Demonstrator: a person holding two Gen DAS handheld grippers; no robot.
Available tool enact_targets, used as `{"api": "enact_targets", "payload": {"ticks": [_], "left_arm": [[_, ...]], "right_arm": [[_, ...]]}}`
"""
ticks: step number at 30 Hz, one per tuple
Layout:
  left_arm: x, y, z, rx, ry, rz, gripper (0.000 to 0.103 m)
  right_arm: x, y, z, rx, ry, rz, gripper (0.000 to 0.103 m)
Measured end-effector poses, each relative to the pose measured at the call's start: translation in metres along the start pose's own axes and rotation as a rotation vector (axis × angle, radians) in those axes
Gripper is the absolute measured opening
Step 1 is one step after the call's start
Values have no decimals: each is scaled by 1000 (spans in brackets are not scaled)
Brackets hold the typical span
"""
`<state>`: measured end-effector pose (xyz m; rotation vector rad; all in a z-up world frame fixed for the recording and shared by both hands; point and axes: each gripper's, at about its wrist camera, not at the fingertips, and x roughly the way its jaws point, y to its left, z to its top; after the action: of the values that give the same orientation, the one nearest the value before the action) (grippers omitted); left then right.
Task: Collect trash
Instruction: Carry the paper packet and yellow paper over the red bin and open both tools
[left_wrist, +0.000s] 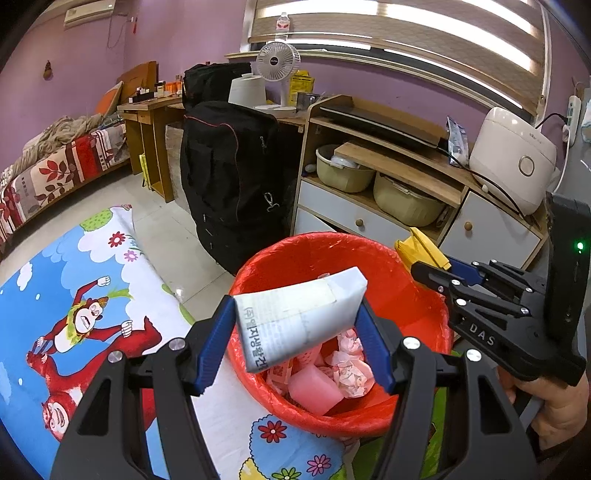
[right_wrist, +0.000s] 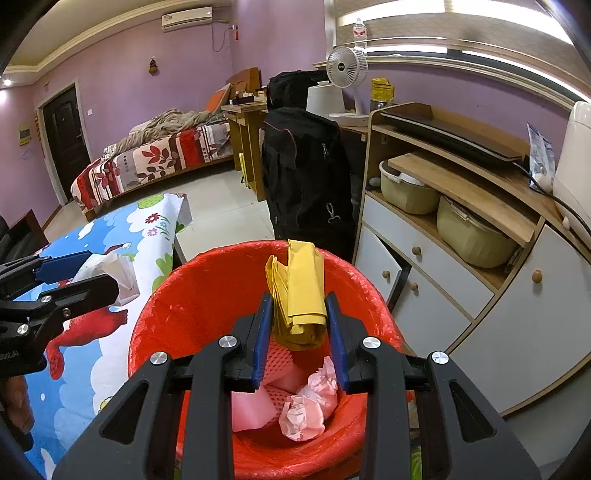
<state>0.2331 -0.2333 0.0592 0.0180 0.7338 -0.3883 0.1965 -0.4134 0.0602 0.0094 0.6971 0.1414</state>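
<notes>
Over the red-lined bin (left_wrist: 424, 291), the left gripper (left_wrist: 295, 328) has its jaws half spread and clamped on a white printed carton (left_wrist: 295, 317). The right gripper (right_wrist: 299, 321), jaws nearly together, pinches a folded yellow bag (right_wrist: 301, 295). Pink crumpled paper (right_wrist: 314, 398), perhaps foam too, lies inside. A black suitcase (right_wrist: 306, 173) and a drawer cabinet (right_wrist: 461, 280) stand close behind.

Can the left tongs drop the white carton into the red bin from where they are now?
Probably yes. The left tongs grip the white carton above the open mouth of the red bin, with nothing between carton and the trash inside. The right tongs, holding yellow paper, are off to the side.
</notes>
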Motion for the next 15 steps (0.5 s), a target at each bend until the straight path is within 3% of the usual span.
{"api": "enact_targets", "payload": {"ticks": [6,8,10,11,15], "left_arm": [[3,-2,6,-2,-2,-12,64],[4,-3,8,-4,0,-30,68],[6,-3,8,-11,2,-47,75],[7,-3,8,-15,4,-51,76],[8,0,2,-18,20,-56,80]], "right_arm": [[1,-5,1,15,10,21,33],[2,-7,1,18,11,20,36],[0,-10,1,24,9,21,45],[0,-11,0,24,9,17,58],[-3,-15,-5,18,12,10,61]]}}
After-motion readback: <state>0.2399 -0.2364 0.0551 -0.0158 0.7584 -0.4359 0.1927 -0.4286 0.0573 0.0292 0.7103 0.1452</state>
